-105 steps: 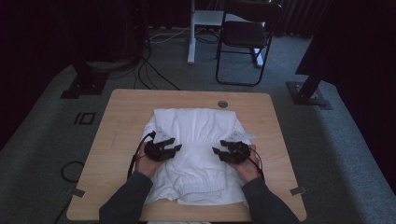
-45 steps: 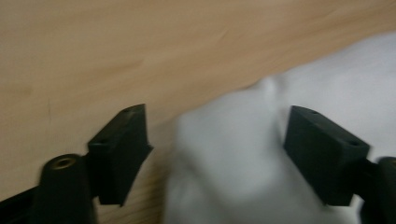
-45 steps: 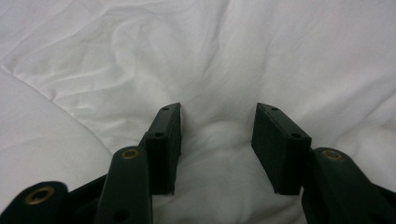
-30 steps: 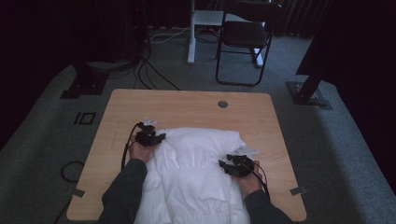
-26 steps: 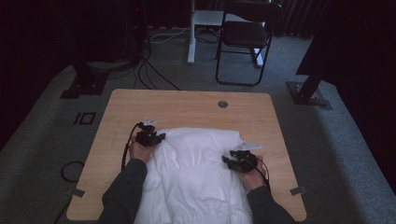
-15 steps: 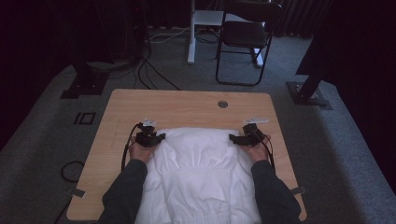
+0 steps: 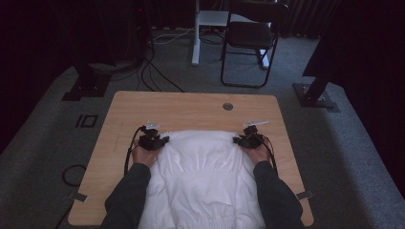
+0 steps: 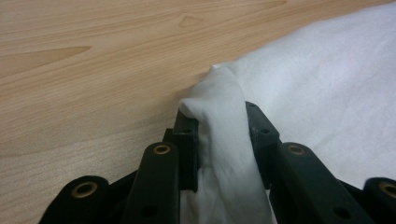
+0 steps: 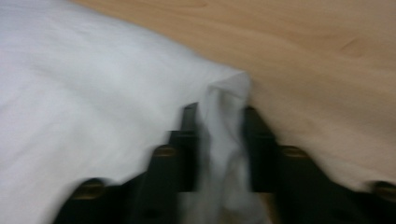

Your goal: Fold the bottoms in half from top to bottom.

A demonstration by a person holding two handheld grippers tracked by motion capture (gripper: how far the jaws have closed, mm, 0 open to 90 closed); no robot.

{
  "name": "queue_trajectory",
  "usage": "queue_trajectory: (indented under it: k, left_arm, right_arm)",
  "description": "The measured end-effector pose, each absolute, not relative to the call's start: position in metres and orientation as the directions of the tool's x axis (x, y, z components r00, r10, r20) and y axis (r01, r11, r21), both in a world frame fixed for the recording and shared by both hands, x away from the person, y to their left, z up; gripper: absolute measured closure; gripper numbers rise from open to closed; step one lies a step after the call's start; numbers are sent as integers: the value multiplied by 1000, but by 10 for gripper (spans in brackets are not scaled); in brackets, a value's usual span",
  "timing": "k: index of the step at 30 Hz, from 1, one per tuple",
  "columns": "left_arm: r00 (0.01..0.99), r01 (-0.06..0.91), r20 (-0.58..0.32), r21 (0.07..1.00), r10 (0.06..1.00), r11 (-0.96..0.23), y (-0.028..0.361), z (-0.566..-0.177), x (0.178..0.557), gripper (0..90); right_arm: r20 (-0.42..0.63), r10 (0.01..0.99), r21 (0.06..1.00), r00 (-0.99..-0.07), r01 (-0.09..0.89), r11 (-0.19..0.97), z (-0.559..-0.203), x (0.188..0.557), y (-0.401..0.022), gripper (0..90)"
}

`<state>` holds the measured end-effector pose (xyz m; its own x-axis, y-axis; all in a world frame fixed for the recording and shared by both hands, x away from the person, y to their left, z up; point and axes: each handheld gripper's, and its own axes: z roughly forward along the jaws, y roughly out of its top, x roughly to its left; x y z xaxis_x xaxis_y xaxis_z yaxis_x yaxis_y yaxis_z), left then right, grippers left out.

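At the bottom of the frame the black left gripper (image 8: 219, 140) is pinching a bunched fold of white cloth (image 8: 327, 84), which is spreading right over the light wooden table (image 8: 93, 70).

Recording room or lab space, dimly lit. A bare wooden table (image 7: 191, 107) with a cable grommet (image 7: 228, 106) is standing on grey carpet (image 7: 43, 157). Black stand bases (image 7: 315, 95) are flanking it, cables (image 7: 153, 71) are trailing across the floor, and a folding chair (image 7: 248, 43) is sitting beside a white desk leg (image 7: 195, 33) against dark curtains.
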<state>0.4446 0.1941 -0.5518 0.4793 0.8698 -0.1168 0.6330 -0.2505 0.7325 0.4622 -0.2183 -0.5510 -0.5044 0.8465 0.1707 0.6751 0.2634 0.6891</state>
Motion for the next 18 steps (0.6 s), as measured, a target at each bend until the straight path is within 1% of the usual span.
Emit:
queue_trajectory:
  k: [1, 2, 3, 5, 7, 8, 9, 10, 11, 12, 13, 14, 15, 16, 17, 18]
  left_arm:
    - [479, 633, -117, 733, 870, -250, 194, -552, 445, 727]
    - [481, 633, -118, 733, 869, -251, 194, -552, 444, 747]
    - [479, 634, -118, 732, 870, -249, 193, -552, 444, 747]
    - [473, 640, -112, 726, 874, -253, 191, -550, 444, 769]
    - [465, 650, -115, 718, 878, -250, 191, -546, 445, 781]
    - [473, 640, -106, 724, 875, -258, 191, -537, 445, 786]
    - [473, 640, -106, 724, 875, -258, 191, -537, 445, 787]
    - [473, 630, -124, 740, 872, -236, 194, -528, 445, 788]
    - [473, 623, -144, 752, 870, -214, 196, -522, 445, 788]
    - [476, 612, -167, 768, 863, -189, 198, -513, 446, 788]
    - [480, 598, -182, 784, 858, -167, 200, -504, 447, 788]
    - [491, 558, -196, 819, 849, -133, 203, -484, 448, 788]
    - [491, 558, -196, 819, 849, -133, 203, -484, 448, 788]
    - [496, 536, -203, 836, 844, -114, 204, -474, 448, 788]
    - [501, 515, -211, 852, 839, -93, 204, -464, 448, 788]
    - [517, 481, -217, 874, 828, -71, 205, -449, 448, 788]
  right_arm:
    - [171, 846, 689, -504, 675, 263, -551, 462, -218, 758]
    - [177, 843, 675, -508, 686, 271, -549, 462, -218, 820]
    - [177, 843, 675, -508, 686, 271, -549, 462, -218, 820]
    - [145, 843, 677, -517, 673, 297, -546, 460, -216, 832]
    - [137, 845, 689, -517, 663, 293, -541, 458, -217, 834]
    - [134, 844, 713, -520, 642, 282, -530, 457, -220, 837]
    - [134, 844, 713, -520, 642, 282, -530, 457, -220, 837]
    - [115, 841, 735, -528, 615, 286, -517, 455, -221, 837]
    - [115, 841, 735, -528, 615, 286, -517, 455, -221, 837]
    - [85, 842, 754, -532, 587, 295, -505, 455, -222, 837]
    - [85, 842, 754, -532, 587, 295, -505, 455, -222, 837]
    - [63, 848, 781, -526, 555, 286, -490, 455, -225, 838]
    - [63, 848, 781, -526, 555, 286, -490, 455, -225, 838]
    - [48, 863, 843, -503, 484, 235, -473, 453, -232, 838]
    - [48, 863, 843, -503, 484, 235, -473, 453, -232, 838]
    - [71, 871, 894, -487, 417, 161, -458, 448, -239, 838]
